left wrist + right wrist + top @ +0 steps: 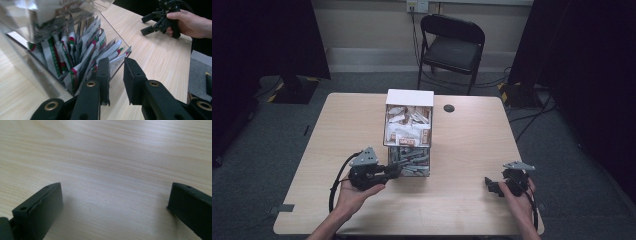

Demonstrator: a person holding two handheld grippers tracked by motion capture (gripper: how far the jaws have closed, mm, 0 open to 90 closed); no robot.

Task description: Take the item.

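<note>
A clear 2-tier acrylic dispenser [408, 131] stands near the middle of the light wooden bench [462, 150]. Its upper tier holds white and brown sachets [408, 127]; its lower tier holds grey-white sachets with red and green print [82, 53], standing on edge and fanning out toward the open front.

The left tool [393, 171] lies level in the person's left hand [354, 192], just above the bench, with its tips at the lower tier's front left corner. In the left gripper view its 2 black jaws stand a narrow gap apart. The left jaw sits right against the outermost sachet [115, 62] at the corner of the lower tier, which leans into the gap; the right jaw stands clear of it on the open bench side. The pads are not pressing on the sachet, so nothing is gripped. I cannot tell whether the left jaw touches the acrylic wall.

The right tool [492, 186] is held in the right hand [518, 197] near the bench's right front edge, well apart from the dispenser. In the right gripper view its jaws are spread wide over bare wood with nothing between them.

A small dark round spot [449, 108] lies on the bench right of the dispenser, and a black folding chair [452, 47] stands beyond the far edge.
</note>
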